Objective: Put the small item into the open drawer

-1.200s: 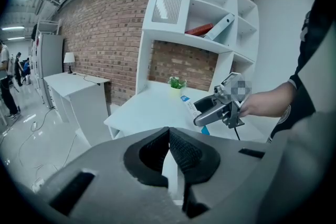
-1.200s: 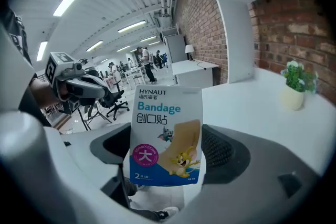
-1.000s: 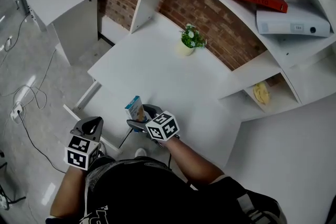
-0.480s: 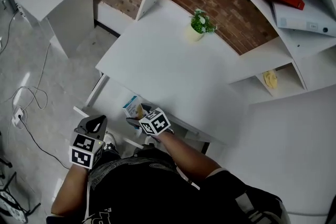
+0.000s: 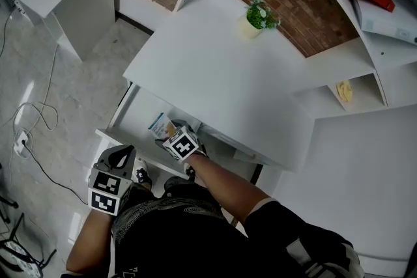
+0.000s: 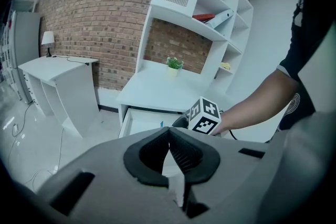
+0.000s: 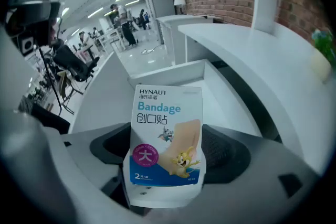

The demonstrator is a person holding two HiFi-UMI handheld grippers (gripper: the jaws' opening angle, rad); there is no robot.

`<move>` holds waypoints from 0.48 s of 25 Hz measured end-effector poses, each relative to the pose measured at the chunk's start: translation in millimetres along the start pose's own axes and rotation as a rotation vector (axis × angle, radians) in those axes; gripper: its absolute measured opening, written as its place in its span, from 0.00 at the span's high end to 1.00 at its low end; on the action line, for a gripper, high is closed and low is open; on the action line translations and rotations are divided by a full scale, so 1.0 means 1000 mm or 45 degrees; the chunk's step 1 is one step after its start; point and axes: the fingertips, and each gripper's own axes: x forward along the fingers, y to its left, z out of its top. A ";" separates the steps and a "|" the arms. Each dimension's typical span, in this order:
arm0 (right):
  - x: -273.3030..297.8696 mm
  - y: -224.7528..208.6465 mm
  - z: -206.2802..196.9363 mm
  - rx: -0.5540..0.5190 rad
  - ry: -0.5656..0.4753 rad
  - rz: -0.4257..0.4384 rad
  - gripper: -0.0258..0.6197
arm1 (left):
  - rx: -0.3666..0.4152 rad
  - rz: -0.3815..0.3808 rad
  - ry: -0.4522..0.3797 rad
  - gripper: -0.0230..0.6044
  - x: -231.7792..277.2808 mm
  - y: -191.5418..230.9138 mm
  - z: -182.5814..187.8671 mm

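Head view: taken from above the person and facing steeply down, with the desk (image 5: 215,75) and its open drawer (image 5: 139,115) well below, near frame centre. Left gripper view: low and farther back, facing the desk front (image 6: 157,93) with the drawer (image 6: 143,121) at centre. Right gripper view: close over the same drawer (image 7: 176,73), looking along the desk edge (image 7: 252,60), with a bandage packet (image 7: 165,139) filling the frame's middle.
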 end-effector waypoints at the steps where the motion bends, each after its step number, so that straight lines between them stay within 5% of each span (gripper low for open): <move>1: 0.005 -0.002 0.000 -0.049 0.022 -0.017 0.34 | -0.006 0.003 0.003 0.94 0.001 0.002 -0.003; 7: 0.044 -0.014 -0.009 -0.239 0.149 -0.080 0.34 | -0.057 0.009 0.033 0.94 0.007 0.003 -0.021; 12: 0.079 -0.029 -0.023 -0.231 0.239 -0.102 0.34 | -0.081 0.013 0.065 0.93 0.008 0.006 -0.032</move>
